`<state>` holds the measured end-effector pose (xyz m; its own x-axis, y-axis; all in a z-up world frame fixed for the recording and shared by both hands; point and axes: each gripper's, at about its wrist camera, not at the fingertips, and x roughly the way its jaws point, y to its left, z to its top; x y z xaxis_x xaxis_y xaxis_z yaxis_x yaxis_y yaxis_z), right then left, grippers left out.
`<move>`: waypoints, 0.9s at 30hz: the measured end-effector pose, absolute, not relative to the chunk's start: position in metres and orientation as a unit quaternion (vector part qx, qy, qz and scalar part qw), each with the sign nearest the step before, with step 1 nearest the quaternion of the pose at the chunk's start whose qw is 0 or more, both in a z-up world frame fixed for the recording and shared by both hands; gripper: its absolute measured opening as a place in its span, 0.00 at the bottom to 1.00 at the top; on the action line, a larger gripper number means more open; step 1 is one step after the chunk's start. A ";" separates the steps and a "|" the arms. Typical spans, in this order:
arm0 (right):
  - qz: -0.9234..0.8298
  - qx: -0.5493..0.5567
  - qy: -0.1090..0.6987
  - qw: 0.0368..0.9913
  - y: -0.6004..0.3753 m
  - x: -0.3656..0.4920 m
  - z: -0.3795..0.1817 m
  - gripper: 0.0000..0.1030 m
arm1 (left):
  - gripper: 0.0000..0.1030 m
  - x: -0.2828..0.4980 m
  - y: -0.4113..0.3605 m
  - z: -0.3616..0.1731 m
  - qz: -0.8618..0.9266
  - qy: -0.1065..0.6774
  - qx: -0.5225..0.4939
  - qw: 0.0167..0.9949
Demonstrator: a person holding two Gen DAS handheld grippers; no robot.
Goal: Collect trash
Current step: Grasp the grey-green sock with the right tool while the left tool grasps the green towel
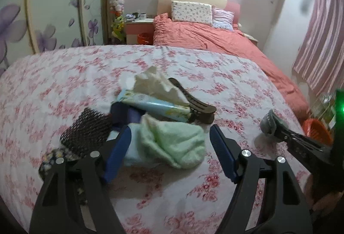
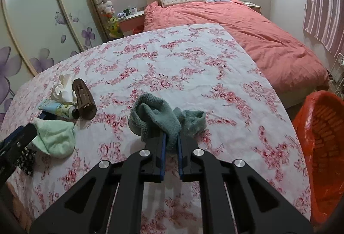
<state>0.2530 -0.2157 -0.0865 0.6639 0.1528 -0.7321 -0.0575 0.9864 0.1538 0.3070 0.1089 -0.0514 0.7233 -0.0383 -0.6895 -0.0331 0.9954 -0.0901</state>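
Observation:
My right gripper [image 2: 171,137] is shut on a teal fuzzy sock [image 2: 154,115], which bunches up in front of its fingertips just above the floral sheet [image 2: 172,62]. My left gripper [image 1: 171,133] stands open, its blue pads on either side of a light green fuzzy sock [image 1: 178,143] lying on the sheet. Behind that sock lie a pale blue tube [image 1: 157,106], a crumpled tissue [image 1: 157,83] and a brown hair clip [image 1: 193,100]. The right gripper with its sock [image 1: 268,124] shows at the right of the left wrist view.
An orange bin lined with a red bag [image 2: 320,148] stands off the right edge of the sheet. A black mesh item [image 1: 86,133] and a dark blue object [image 1: 122,113] lie left of the green sock. A bed with a pink duvet [image 2: 247,29] is behind.

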 end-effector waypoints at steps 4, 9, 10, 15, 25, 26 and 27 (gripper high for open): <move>0.059 0.058 0.406 0.910 -0.220 0.249 -0.086 0.09 | 0.66 0.321 0.099 -0.066 0.006 0.395 -0.031 0.918; 0.058 0.062 0.412 0.907 -0.229 0.246 -0.090 0.09 | 0.56 0.328 0.087 -0.085 -0.001 0.421 -0.016 0.907; 0.057 0.062 0.413 0.907 -0.230 0.246 -0.090 0.09 | 0.52 0.329 0.084 -0.087 -0.003 0.423 -0.011 0.906; 0.054 0.062 0.412 0.908 -0.234 0.242 -0.089 0.09 | 0.25 0.334 0.071 -0.095 -0.021 0.432 -0.003 0.902; 0.043 0.077 0.395 0.915 -0.258 0.222 -0.074 0.09 | 0.18 0.316 0.056 -0.063 -0.058 0.395 -0.015 0.917; 0.043 0.079 0.392 0.916 -0.260 0.219 -0.072 0.09 | 0.18 0.313 0.053 -0.058 -0.061 0.389 -0.015 0.919; 0.042 0.080 0.389 0.917 -0.261 0.217 -0.069 0.09 | 0.18 0.311 0.050 -0.053 -0.064 0.386 -0.014 0.920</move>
